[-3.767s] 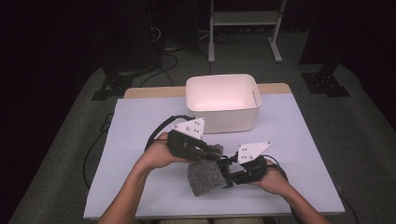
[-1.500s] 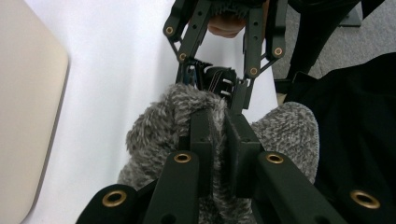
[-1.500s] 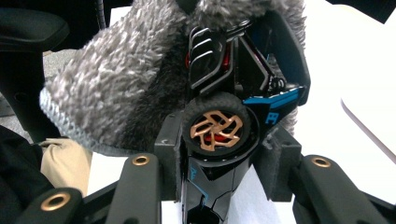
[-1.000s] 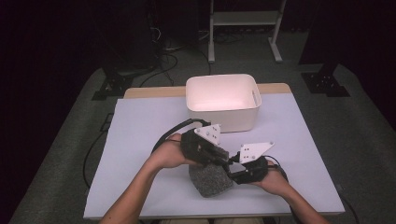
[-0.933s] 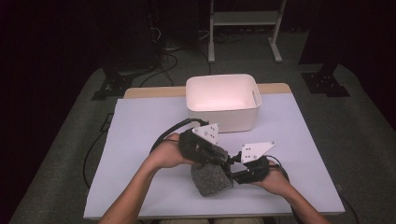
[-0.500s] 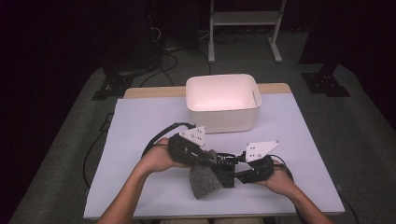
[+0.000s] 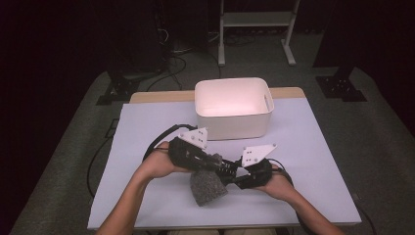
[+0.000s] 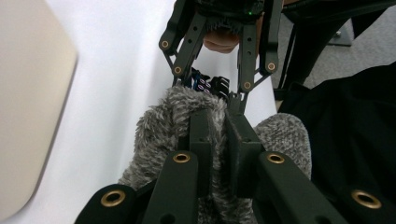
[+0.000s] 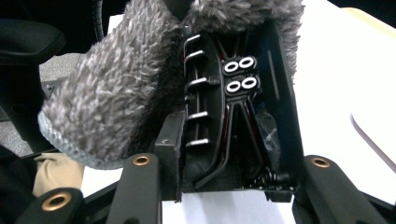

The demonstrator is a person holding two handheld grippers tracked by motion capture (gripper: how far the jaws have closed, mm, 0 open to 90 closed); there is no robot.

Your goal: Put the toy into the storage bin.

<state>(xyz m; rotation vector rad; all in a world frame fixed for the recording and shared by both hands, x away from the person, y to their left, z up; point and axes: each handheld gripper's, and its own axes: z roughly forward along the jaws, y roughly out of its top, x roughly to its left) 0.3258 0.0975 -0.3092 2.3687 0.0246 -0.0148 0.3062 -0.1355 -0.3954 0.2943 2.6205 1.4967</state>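
Note:
A grey fuzzy pouch hangs just above the white table between my two grippers. The left gripper is shut on its fabric. In the left gripper view the two jaws pinch the fuzzy pouch at the left gripper tips. A black tool holder with metal hex keys sits partly inside the pouch. The right gripper is shut on the holder's sides. From above, the right gripper faces the left one, tips nearly meeting. The pouch hides the far end of the holder.
A white bin stands at the middle back of the table, close behind the hands. The white tabletop has bare room to the left and right. The front edge is near the pouch. Black cables trail from both grippers.
The left gripper has shifted to the left with the pouch's fabric in its jaws. The pouch now hangs lower and narrower. The right gripper has hardly shifted.

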